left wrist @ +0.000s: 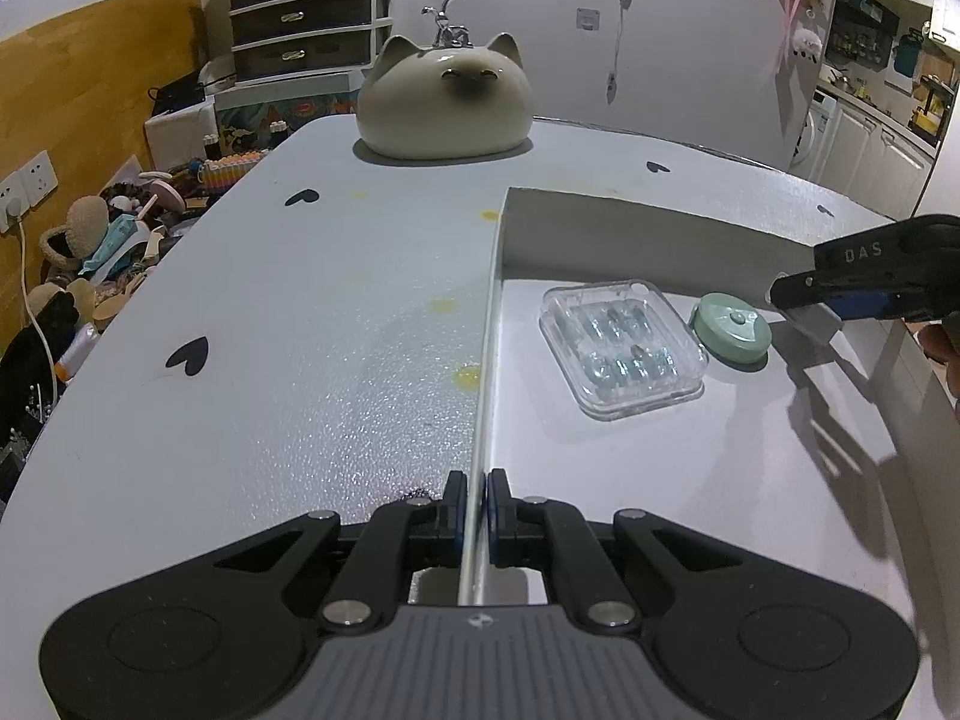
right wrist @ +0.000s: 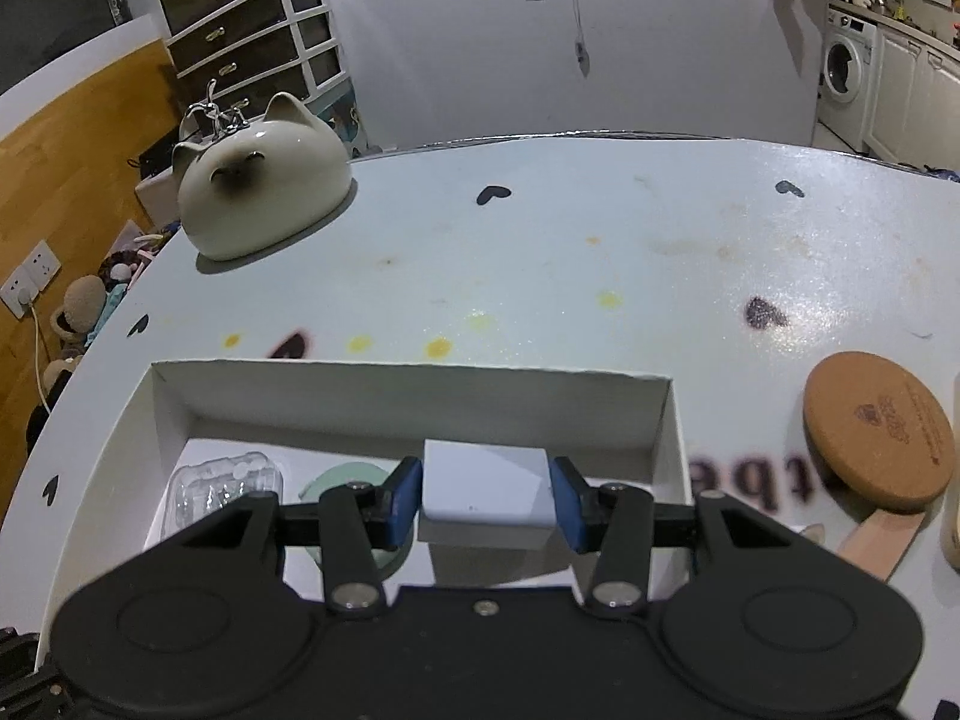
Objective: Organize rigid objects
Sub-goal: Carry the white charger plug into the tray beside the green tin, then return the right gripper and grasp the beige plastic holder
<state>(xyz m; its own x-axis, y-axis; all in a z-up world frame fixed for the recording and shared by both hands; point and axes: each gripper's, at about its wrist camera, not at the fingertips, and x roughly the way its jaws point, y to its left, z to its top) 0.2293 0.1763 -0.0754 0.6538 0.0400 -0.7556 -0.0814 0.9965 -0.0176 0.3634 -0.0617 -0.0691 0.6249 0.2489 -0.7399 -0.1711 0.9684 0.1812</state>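
The left wrist view looks along the wall of a white box [left wrist: 480,360]. The left gripper [left wrist: 477,516] pinches that thin wall, jaws nearly together. Inside the box lie a clear plastic case [left wrist: 624,354] and, just beside it, a round green tin [left wrist: 732,329]. The right gripper [left wrist: 804,306] reaches in from the right above the tin, carrying a pale block [left wrist: 816,321].

The right wrist view shows that white block [right wrist: 486,495] plainly, clamped between the blue pads [right wrist: 403,501] over the box floor, partly hiding the green tin and the case. Only here, right of the box, lie a cork disc [right wrist: 876,426] and a wooden handle [right wrist: 879,543].

A ceramic cat [right wrist: 264,180] sits at the far edge of the pale blue table [right wrist: 540,252], which bears black hearts and yellow stains. A drawer unit [left wrist: 306,12] stands behind.
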